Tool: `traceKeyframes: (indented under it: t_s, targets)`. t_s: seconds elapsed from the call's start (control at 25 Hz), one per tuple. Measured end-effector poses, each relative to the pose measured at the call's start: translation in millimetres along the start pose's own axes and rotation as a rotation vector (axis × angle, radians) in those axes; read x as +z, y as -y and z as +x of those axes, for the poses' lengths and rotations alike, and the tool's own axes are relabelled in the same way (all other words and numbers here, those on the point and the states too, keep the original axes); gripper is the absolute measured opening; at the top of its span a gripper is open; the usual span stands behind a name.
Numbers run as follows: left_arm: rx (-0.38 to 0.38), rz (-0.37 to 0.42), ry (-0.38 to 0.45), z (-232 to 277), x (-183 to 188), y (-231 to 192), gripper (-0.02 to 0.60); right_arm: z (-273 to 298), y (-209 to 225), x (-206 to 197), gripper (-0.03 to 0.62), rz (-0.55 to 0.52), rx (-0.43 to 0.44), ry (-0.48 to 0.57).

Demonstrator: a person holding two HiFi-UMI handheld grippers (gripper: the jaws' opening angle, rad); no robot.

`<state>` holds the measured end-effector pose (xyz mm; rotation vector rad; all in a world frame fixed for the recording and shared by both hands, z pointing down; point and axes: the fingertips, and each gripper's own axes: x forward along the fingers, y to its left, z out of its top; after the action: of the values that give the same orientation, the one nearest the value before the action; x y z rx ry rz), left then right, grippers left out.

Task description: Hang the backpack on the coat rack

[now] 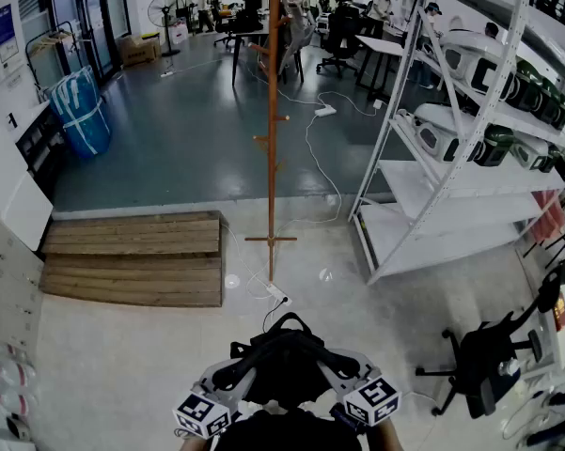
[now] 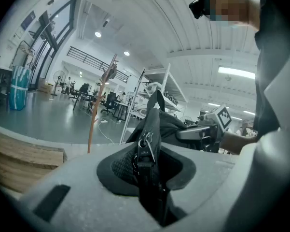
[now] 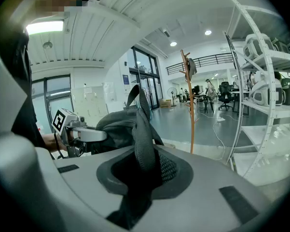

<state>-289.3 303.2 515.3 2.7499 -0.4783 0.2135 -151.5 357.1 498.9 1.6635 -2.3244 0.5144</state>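
Note:
A black backpack [image 1: 284,363] hangs low in the head view, held between my two grippers. My left gripper [image 1: 233,372] is shut on a webbing strap with a buckle [image 2: 144,154]; the bag's body [image 2: 170,123] rises beyond the jaws. My right gripper [image 1: 337,363] is shut on a padded shoulder strap [image 3: 144,151], with the bag [image 3: 117,125] bunched to its left. Each gripper view shows the other gripper across the bag: the right gripper [image 2: 208,129] and the left gripper [image 3: 73,130]. The wooden coat rack [image 1: 273,120] stands upright some way ahead, apart from the bag, with bare pegs.
A white metal shelf unit [image 1: 432,177] with helmets stands right of the rack. A black office chair [image 1: 494,355] sits at the near right. A low wooden platform [image 1: 136,256] lies to the left. A power strip and cables [image 1: 277,294] lie by the rack's base.

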Motion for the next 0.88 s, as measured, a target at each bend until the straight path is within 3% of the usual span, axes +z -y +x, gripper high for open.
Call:
traceKeyframes:
  t_s: [0.88]
  targets:
    - [0.049, 0.002, -0.003, 16.5, -3.3, 20.7, 0.092, -16.3, 19.1, -10.0, 0.061, 0.027, 0.043, 0.002]
